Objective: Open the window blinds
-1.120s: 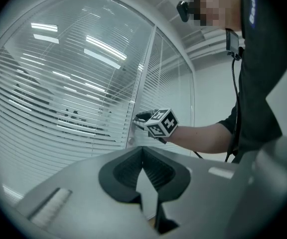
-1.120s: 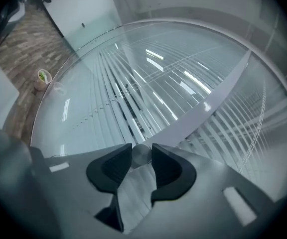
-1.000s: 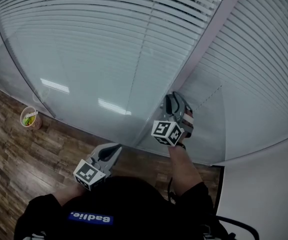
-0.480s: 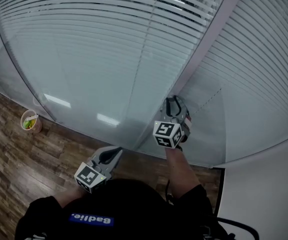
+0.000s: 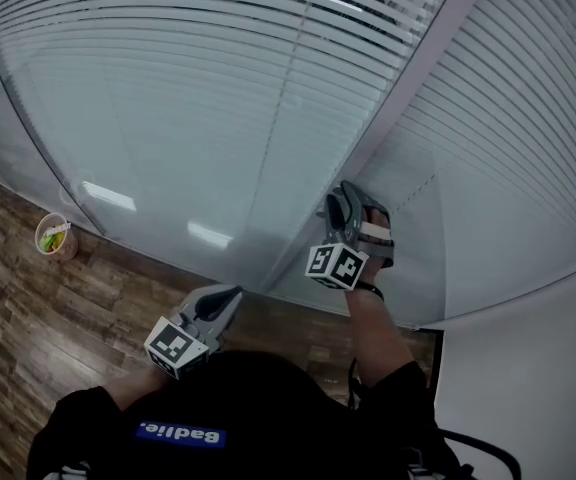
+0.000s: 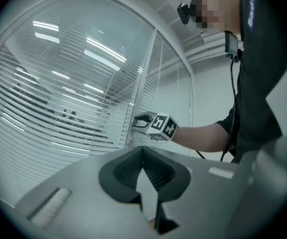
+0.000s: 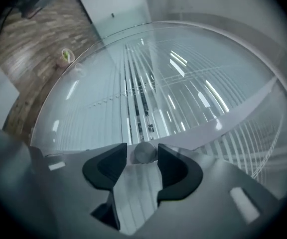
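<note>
Blinds (image 5: 218, 78) sit behind the glass (image 5: 168, 208); upper slats show dark gaps, lower ones look flat, so opening seems partway. Round knob (image 7: 144, 152) on the frame (image 5: 408, 98) sits between the right gripper (image 5: 346, 200) jaws, which have just been spreading, pads off it. Probably more turns left. Left gripper (image 5: 230, 300) pressed together, empty, well apart from the knob

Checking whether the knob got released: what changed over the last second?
The right tool rolled at the wrist and its jaws have just been opening; the round knob stands between them, a gap showing on one side. The left tool kept still, shut and empty.
</note>
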The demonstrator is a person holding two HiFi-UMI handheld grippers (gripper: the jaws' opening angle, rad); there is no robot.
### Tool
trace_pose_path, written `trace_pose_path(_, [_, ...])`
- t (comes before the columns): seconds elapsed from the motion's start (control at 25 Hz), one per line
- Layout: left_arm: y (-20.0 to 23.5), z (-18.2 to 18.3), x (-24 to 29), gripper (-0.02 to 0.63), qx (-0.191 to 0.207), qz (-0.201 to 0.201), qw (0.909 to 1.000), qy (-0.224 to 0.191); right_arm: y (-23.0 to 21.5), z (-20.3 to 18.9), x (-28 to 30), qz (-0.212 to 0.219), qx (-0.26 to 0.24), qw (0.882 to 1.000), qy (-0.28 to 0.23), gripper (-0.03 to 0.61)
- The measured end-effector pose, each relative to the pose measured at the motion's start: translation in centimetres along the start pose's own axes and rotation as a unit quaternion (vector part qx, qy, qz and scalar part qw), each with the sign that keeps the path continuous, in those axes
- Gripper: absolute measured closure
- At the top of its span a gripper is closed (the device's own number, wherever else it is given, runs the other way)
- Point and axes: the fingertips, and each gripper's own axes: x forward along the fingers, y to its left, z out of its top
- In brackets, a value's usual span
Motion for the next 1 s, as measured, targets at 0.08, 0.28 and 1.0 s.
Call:
trace_pose_path(0.08, [-0.08, 0.00, 0.17, 0.614, 0.001, -0.001, 1.0000, 0.000, -0.20, -0.14, 0.07, -0.012, -0.039, 0.999, 0.002, 0.392])
trace_pose_path(0.28, [-0.25, -0.13, 0.38, 0.614, 0.002, -0.003, 1.0000, 0.001, -0.43, -0.11, 0.10, -0.027, -0.071, 0.997, 0.002, 0.449])
trace_pose_path(1.0, [0.38, -0.59, 0.53, 0.614, -0.005, 0.005, 0.9999, 0.007, -0.84, -0.20, 0.10, -0.029, 0.157, 0.987, 0.013, 0.451])
